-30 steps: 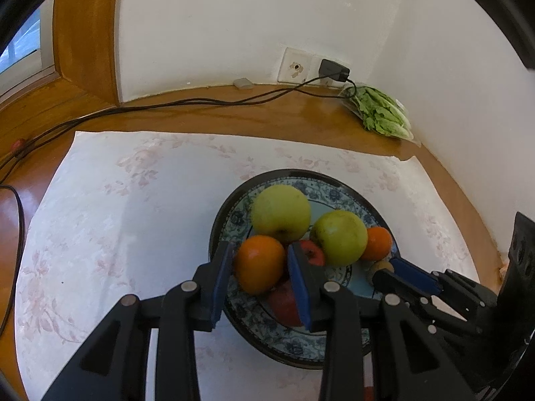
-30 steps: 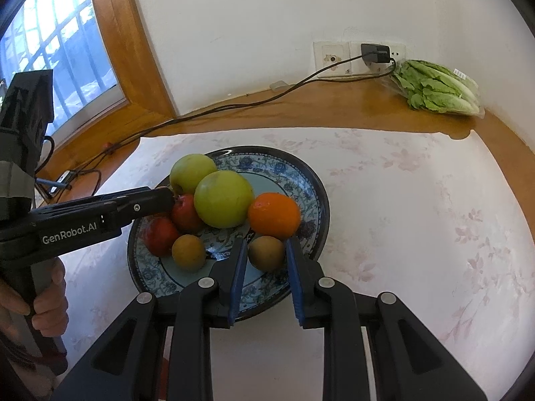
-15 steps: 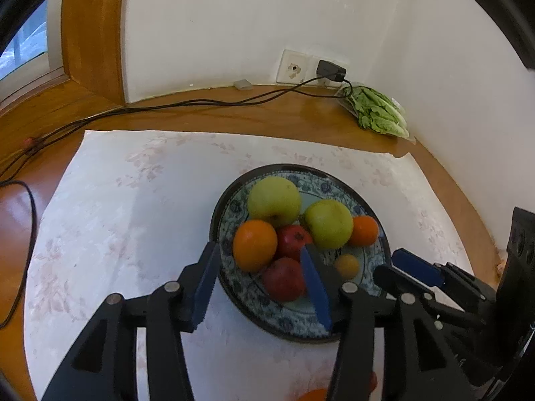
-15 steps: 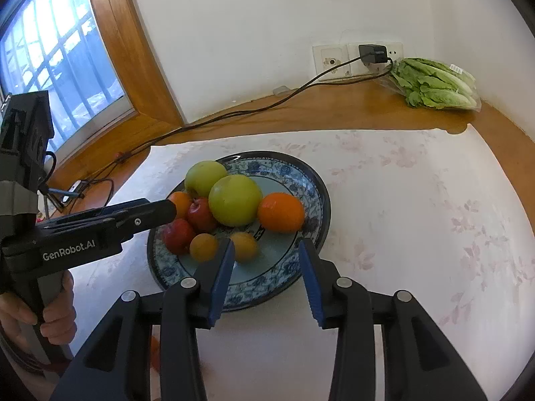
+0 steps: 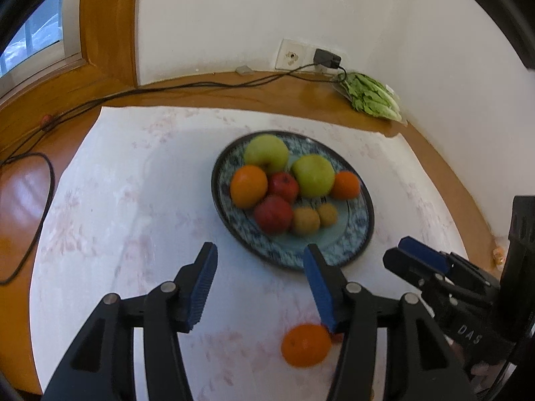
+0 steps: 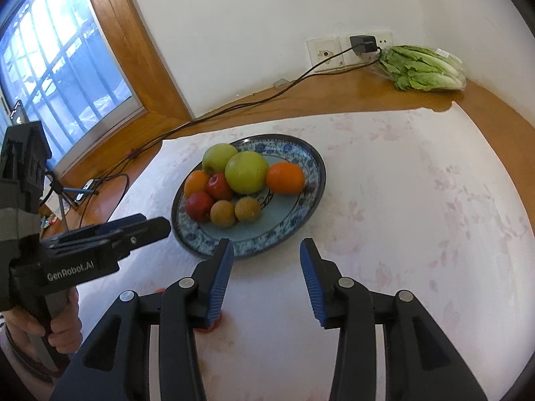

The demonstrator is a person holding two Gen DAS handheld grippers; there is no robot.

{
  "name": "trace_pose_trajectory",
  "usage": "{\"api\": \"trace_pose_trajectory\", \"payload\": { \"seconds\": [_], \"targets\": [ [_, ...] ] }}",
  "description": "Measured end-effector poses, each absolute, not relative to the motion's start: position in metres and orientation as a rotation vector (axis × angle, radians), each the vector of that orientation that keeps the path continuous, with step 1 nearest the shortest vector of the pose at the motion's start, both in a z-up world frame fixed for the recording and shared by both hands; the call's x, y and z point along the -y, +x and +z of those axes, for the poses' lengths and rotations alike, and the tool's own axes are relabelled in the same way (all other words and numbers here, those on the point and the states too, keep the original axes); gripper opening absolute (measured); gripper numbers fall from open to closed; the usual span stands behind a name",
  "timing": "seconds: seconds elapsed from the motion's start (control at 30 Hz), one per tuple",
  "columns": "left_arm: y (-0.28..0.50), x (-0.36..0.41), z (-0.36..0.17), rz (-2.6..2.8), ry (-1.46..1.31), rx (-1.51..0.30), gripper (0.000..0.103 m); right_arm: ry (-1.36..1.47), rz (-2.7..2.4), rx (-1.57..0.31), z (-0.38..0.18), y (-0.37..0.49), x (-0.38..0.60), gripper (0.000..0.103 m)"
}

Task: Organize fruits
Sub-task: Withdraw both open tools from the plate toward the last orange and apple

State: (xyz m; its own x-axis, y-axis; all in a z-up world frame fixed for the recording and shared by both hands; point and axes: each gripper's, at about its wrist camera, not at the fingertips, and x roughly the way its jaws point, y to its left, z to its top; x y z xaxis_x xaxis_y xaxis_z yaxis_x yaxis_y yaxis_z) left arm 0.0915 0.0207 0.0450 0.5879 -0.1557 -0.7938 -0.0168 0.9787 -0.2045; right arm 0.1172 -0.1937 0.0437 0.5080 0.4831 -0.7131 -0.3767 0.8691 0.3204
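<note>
Below and just inside the right finger of the left gripper (image 5: 259, 279): one loose orange (image 5: 306, 345) on the white floral cloth (image 5: 127, 207), outside the plate (image 5: 362, 234), nearer the camera than the rim. Jaws of left gripper spread wide, nothing between them. Right gripper (image 6: 265, 275) likewise wide open and empty, poised over bare cloth just short of the plate's near rim. On the plate: two green apples (image 5: 267, 152), two oranges (image 5: 249, 185), two red apples (image 5: 272, 214), two small brown fruits (image 5: 304, 222), clustered toward the far and left part; near right part of the dish bare. Deciding relation, judged: loose orange lies behind the left fingertips, toward the wrist and slightly to the right, so a pull-back and a small shift rightward probably needed before closing. Left gripper clearly the nearer one; from the right wrist view, only a red-orange sliver (image 6: 209, 327) visible under the left finger, identity uncertain. Orange near-round, no usable long axis and no pointing direction; stem end not discernible through blur. Any approach angle acceptable. Risk: rolling on the cloth if nudged by one pad first. Lettuce (image 5: 372, 102) and wall socket (image 5: 294, 56) well apart, irrelevant.
</note>
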Motion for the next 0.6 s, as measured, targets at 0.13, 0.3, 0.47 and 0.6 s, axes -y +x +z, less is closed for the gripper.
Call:
{"api": "trace_pose_trajectory", "payload": {
  "seconds": [0.13, 0.3, 0.47, 0.6],
  "targets": [
    [0.079, -0.015, 0.044, -0.083, -0.195, -0.948, 0.057, 0.141, 0.52, -0.911, 0.042, 0.11, 0.199, 0.043],
    [0.067, -0.007, 0.042, -0.089, -0.188, -0.961, 0.057, 0.138, 0.523, -0.927, 0.041, 0.104, 0.201, 0.043],
    [0.059, 0.0, 0.04, -0.098, -0.182, -0.967, 0.057, 0.14, 0.52, -0.945, 0.038, 0.098, 0.207, 0.043],
    [0.052, 0.002, 0.037, -0.093, -0.179, -0.971, 0.057, 0.15, 0.517, -0.948, 0.034, 0.095, 0.21, 0.043]
  ]
}}
